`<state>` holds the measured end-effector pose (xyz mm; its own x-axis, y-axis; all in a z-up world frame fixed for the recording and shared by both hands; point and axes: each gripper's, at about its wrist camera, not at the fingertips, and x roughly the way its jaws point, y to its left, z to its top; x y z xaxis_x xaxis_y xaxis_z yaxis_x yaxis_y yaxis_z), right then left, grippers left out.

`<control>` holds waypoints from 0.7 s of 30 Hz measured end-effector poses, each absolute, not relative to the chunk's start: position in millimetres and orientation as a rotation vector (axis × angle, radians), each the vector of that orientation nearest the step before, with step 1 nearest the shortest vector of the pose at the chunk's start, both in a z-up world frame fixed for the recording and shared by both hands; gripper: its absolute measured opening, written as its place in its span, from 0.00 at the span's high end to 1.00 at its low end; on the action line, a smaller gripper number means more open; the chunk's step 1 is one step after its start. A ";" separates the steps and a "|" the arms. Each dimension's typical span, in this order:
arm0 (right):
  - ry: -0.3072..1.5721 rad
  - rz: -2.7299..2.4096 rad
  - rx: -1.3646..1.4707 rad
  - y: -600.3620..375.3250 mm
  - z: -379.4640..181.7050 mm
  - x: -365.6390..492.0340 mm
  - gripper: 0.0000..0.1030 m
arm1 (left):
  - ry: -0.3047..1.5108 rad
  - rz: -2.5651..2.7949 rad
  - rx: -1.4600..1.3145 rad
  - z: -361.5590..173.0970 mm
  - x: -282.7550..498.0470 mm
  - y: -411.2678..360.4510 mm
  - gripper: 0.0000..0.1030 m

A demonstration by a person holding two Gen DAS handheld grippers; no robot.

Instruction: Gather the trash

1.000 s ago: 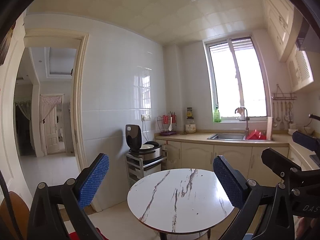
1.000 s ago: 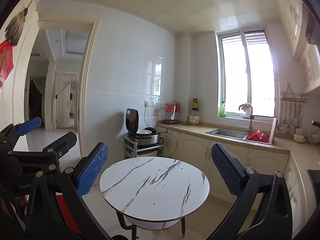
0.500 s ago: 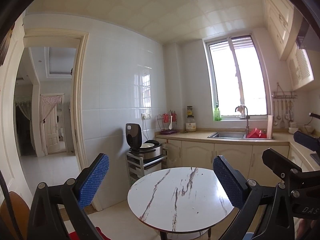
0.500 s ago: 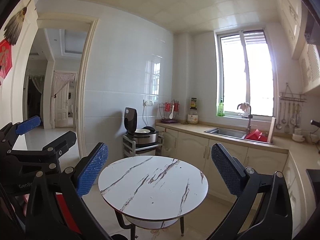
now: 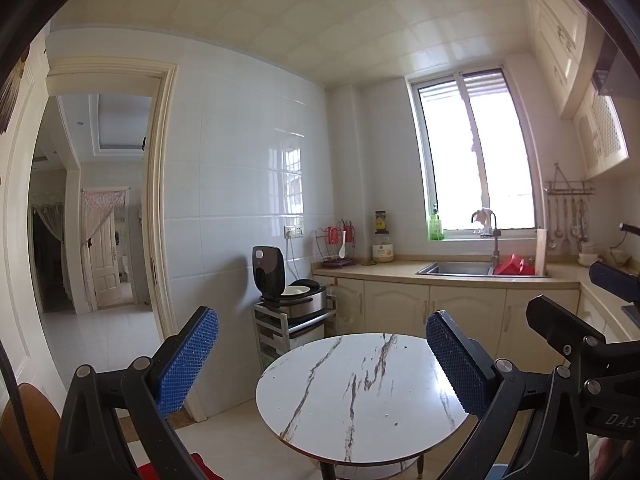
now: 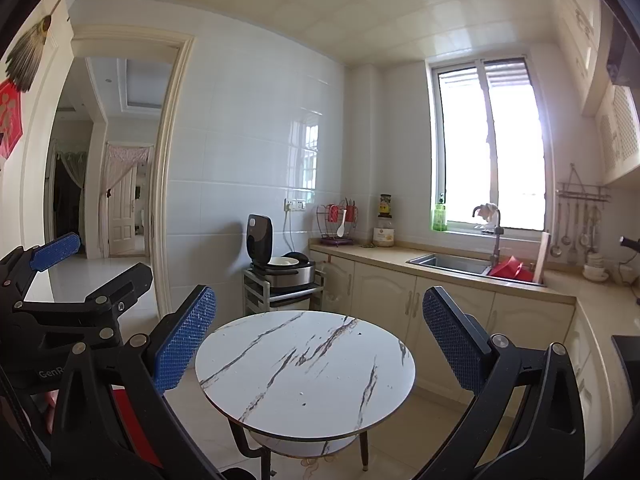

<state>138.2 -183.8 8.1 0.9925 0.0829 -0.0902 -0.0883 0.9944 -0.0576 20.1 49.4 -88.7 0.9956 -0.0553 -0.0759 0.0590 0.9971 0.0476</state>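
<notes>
My left gripper (image 5: 322,354) is open and empty, held up in the air before a round marble-pattern table (image 5: 360,396). My right gripper (image 6: 320,334) is open and empty too, above the same table (image 6: 304,372). The left gripper also shows at the left of the right wrist view (image 6: 76,264), and the right one at the right of the left wrist view (image 5: 580,304). Only a few tiny dark specks (image 6: 303,403) lie on the tabletop; no larger trash shows. Something red (image 5: 152,470) lies low behind the left fingers.
A rice cooker (image 6: 280,264) stands on a metal cart against the tiled wall. A counter with a sink (image 6: 452,264), red basin (image 6: 512,270) and cabinets runs along the back and right. A doorway (image 6: 116,184) opens at the left. A table shelf (image 6: 304,444) sits underneath.
Both views have tilted down very slightly; the kitchen sits a touch higher in frame. The grippers stay open and empty.
</notes>
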 end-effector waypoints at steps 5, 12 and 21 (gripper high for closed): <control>0.092 0.086 -0.059 -183.6 7.5 138.7 0.00 | 0.074 -0.057 0.054 -86.1 25.9 55.3 0.01; 0.092 0.087 -0.057 -184.9 7.5 138.5 0.00 | 0.075 -0.068 0.058 -82.5 35.0 63.5 0.01; 0.093 0.087 -0.055 -184.2 7.2 139.1 0.00 | 0.073 -0.070 0.060 -80.4 38.6 70.6 0.01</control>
